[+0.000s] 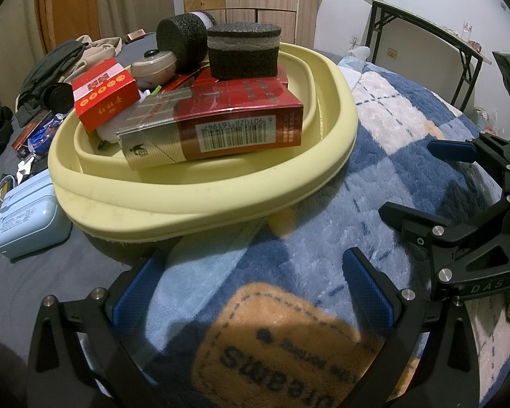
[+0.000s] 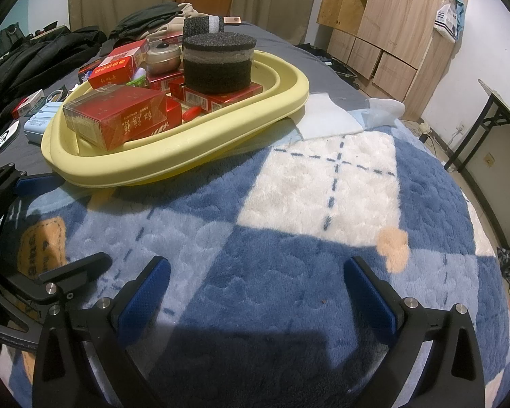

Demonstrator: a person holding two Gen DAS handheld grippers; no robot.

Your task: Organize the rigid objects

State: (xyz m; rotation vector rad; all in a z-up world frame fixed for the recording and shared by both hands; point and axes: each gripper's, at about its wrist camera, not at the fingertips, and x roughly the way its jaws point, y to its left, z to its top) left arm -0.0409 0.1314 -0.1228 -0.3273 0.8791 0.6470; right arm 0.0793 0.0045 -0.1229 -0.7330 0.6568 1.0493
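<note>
tub nearly full, both grippers empty

left gripper (image 1: pixel 255 289) and right gripper (image 2: pixel 256 292) hover spread over the blanket (image 2: pixel 323 187). tub (image 1: pixel 200 197) sits far left. i'd fetch the blue case (image 1: pixel 30 221) left of it, squeezing its long sides.

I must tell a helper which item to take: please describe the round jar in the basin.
Find the yellow basin on the blue blanket. Behind the red boxes, left of the black foam cylinder, sits the jar: small, beige, with a dark knob.
</note>
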